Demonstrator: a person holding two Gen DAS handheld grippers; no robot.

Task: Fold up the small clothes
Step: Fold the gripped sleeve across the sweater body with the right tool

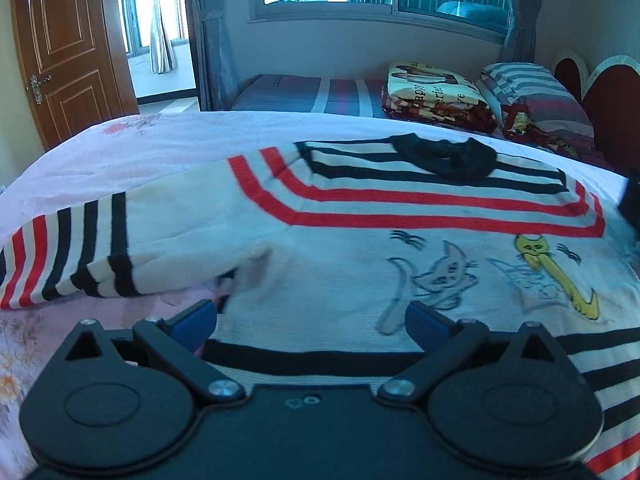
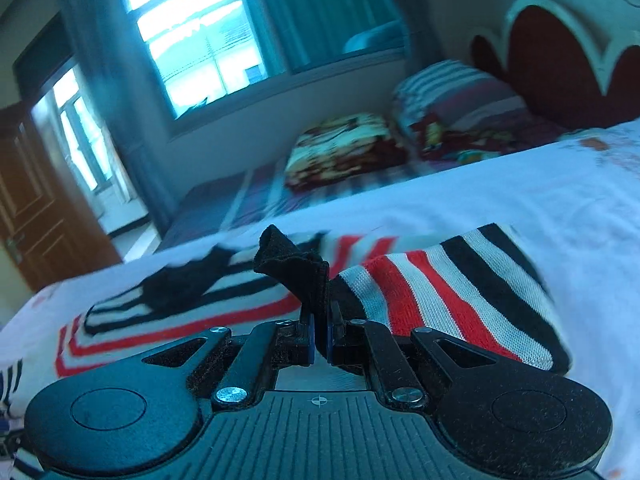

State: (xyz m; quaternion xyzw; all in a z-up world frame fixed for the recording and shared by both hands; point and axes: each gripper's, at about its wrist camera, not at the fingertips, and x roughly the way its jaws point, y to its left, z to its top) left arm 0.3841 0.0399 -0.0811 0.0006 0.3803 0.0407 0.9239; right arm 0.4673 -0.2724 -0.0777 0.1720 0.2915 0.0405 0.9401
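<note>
Jaws of the right gripper (image 2: 319, 340) pinch the black cuff of a sleeve (image 2: 452, 300); the left gripper (image 1: 310, 322) is open.
The striped sweater (image 1: 360, 240) lies flat on the bed (image 1: 160, 140), its left sleeve folded inward. Behind it sit a folded blanket (image 1: 434, 96) and a pillow (image 1: 536, 92).

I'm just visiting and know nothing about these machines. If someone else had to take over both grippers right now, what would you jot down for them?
Right gripper: shut on the black cuff of the sweater's striped sleeve, lifted off the bed.
Left gripper: open, holding nothing, over the sweater near its bottom hem.
Sweater: spread flat on the pink sheet, cat pictures up, black collar at the far end. The other sleeve lies stretched outward.
Done: one sleeve gripped.
Left: probably lay that sleeve across the body, fold the other, then fold the body.
</note>
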